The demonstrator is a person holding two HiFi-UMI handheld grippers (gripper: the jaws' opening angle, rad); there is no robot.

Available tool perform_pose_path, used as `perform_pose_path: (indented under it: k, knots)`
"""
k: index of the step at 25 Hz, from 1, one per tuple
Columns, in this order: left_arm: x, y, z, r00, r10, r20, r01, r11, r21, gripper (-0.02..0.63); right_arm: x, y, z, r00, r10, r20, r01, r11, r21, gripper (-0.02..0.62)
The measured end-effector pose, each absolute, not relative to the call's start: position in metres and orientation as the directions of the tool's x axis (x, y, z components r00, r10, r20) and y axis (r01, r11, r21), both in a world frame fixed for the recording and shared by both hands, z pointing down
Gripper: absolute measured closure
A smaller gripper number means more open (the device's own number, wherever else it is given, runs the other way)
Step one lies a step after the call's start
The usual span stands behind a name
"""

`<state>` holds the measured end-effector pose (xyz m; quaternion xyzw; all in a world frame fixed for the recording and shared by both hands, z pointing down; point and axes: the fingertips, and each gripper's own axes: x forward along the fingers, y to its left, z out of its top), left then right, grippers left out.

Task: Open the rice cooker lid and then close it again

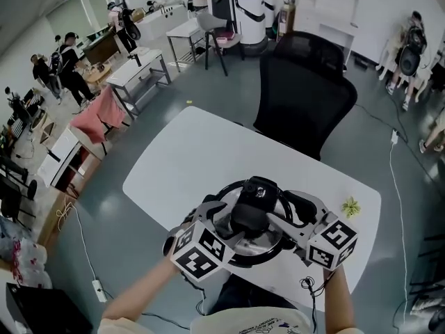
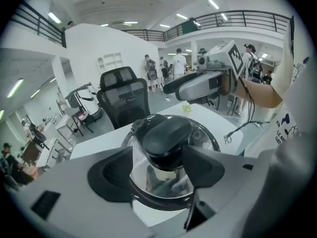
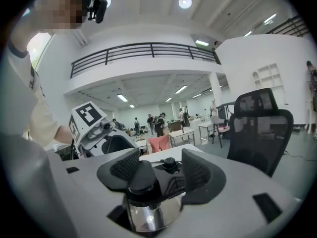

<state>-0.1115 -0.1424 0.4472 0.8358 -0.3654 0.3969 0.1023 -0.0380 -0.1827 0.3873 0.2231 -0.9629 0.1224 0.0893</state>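
With the glass lid (image 2: pixel 207 137) on the cooker (image 1: pixel 268 257) at the near edge of the table (image 1: pixel 188 158), my left tool (image 2: pixel 161 155) loosely straddles its knob (image 2: pixel 166 132) and my right tool (image 3: pixel 159 167) gapes empty; it looks stiff, slick, breakable, so I'd clamp the knob.

The left forearm (image 1: pixel 139 294) and right forearm (image 1: pixel 341 299) reach forward, close together. The left gripper (image 1: pixel 221 221) tilts downward, jaws apart; the right gripper (image 1: pixel 281 221) lies nearer level, jaws spread wide.

Bright, even indoor light from ceiling lamps (image 3: pixel 184 2); soft glare on the rice cooker lid (image 3: pixel 148 214); fisheye-warped, dark-vignetted edges
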Motion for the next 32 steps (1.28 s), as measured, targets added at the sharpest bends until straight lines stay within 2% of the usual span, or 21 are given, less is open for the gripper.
perform_pose_path:
  k: [4, 7, 11, 14, 21, 29, 32]
  knots:
    - [-0.125, -0.147, 0.413, 0.437, -0.633, 0.640, -0.768, -0.632, -0.101, 0.299, -0.032, -0.191, 0.375, -0.833, -0.526, 0.171, -0.551, 0.814, -0.182, 0.347]
    - [-0.140, -0.157, 0.384, 0.422, -0.737, 0.528, -0.845, -0.531, -0.067, 0.418, -0.024, -0.196, 0.365, -0.777, -0.615, 0.137, -0.630, 0.760, -0.162, 0.400]
    - [-0.153, -0.165, 0.353, 0.371, -0.840, 0.397, -0.907, -0.419, -0.040, 0.486, -0.017, -0.198, 0.353, -0.721, -0.686, 0.101, -0.693, 0.712, -0.110, 0.454]
    - [-0.160, -0.167, 0.333, 0.294, -0.907, 0.302, -0.939, -0.333, -0.087, 0.584, -0.014, -0.196, 0.345, -0.692, -0.717, 0.083, -0.722, 0.687, -0.082, 0.472]
    - [-0.165, -0.164, 0.311, 0.218, -0.962, 0.166, -0.974, -0.224, -0.022, 0.592, -0.014, -0.193, 0.325, -0.649, -0.760, 0.028, -0.760, 0.647, -0.059, 0.517]
    - [-0.168, -0.157, 0.312, 0.194, -0.975, 0.111, -0.980, -0.187, 0.072, 0.594, -0.011, -0.191, 0.320, -0.598, -0.802, -0.008, -0.800, 0.597, -0.062, 0.576]
    - [-0.170, -0.154, 0.314, 0.179, -0.978, 0.106, -0.982, -0.172, 0.071, 0.594, -0.010, -0.189, 0.320, -0.586, -0.810, -0.016, -0.808, 0.586, -0.060, 0.580]
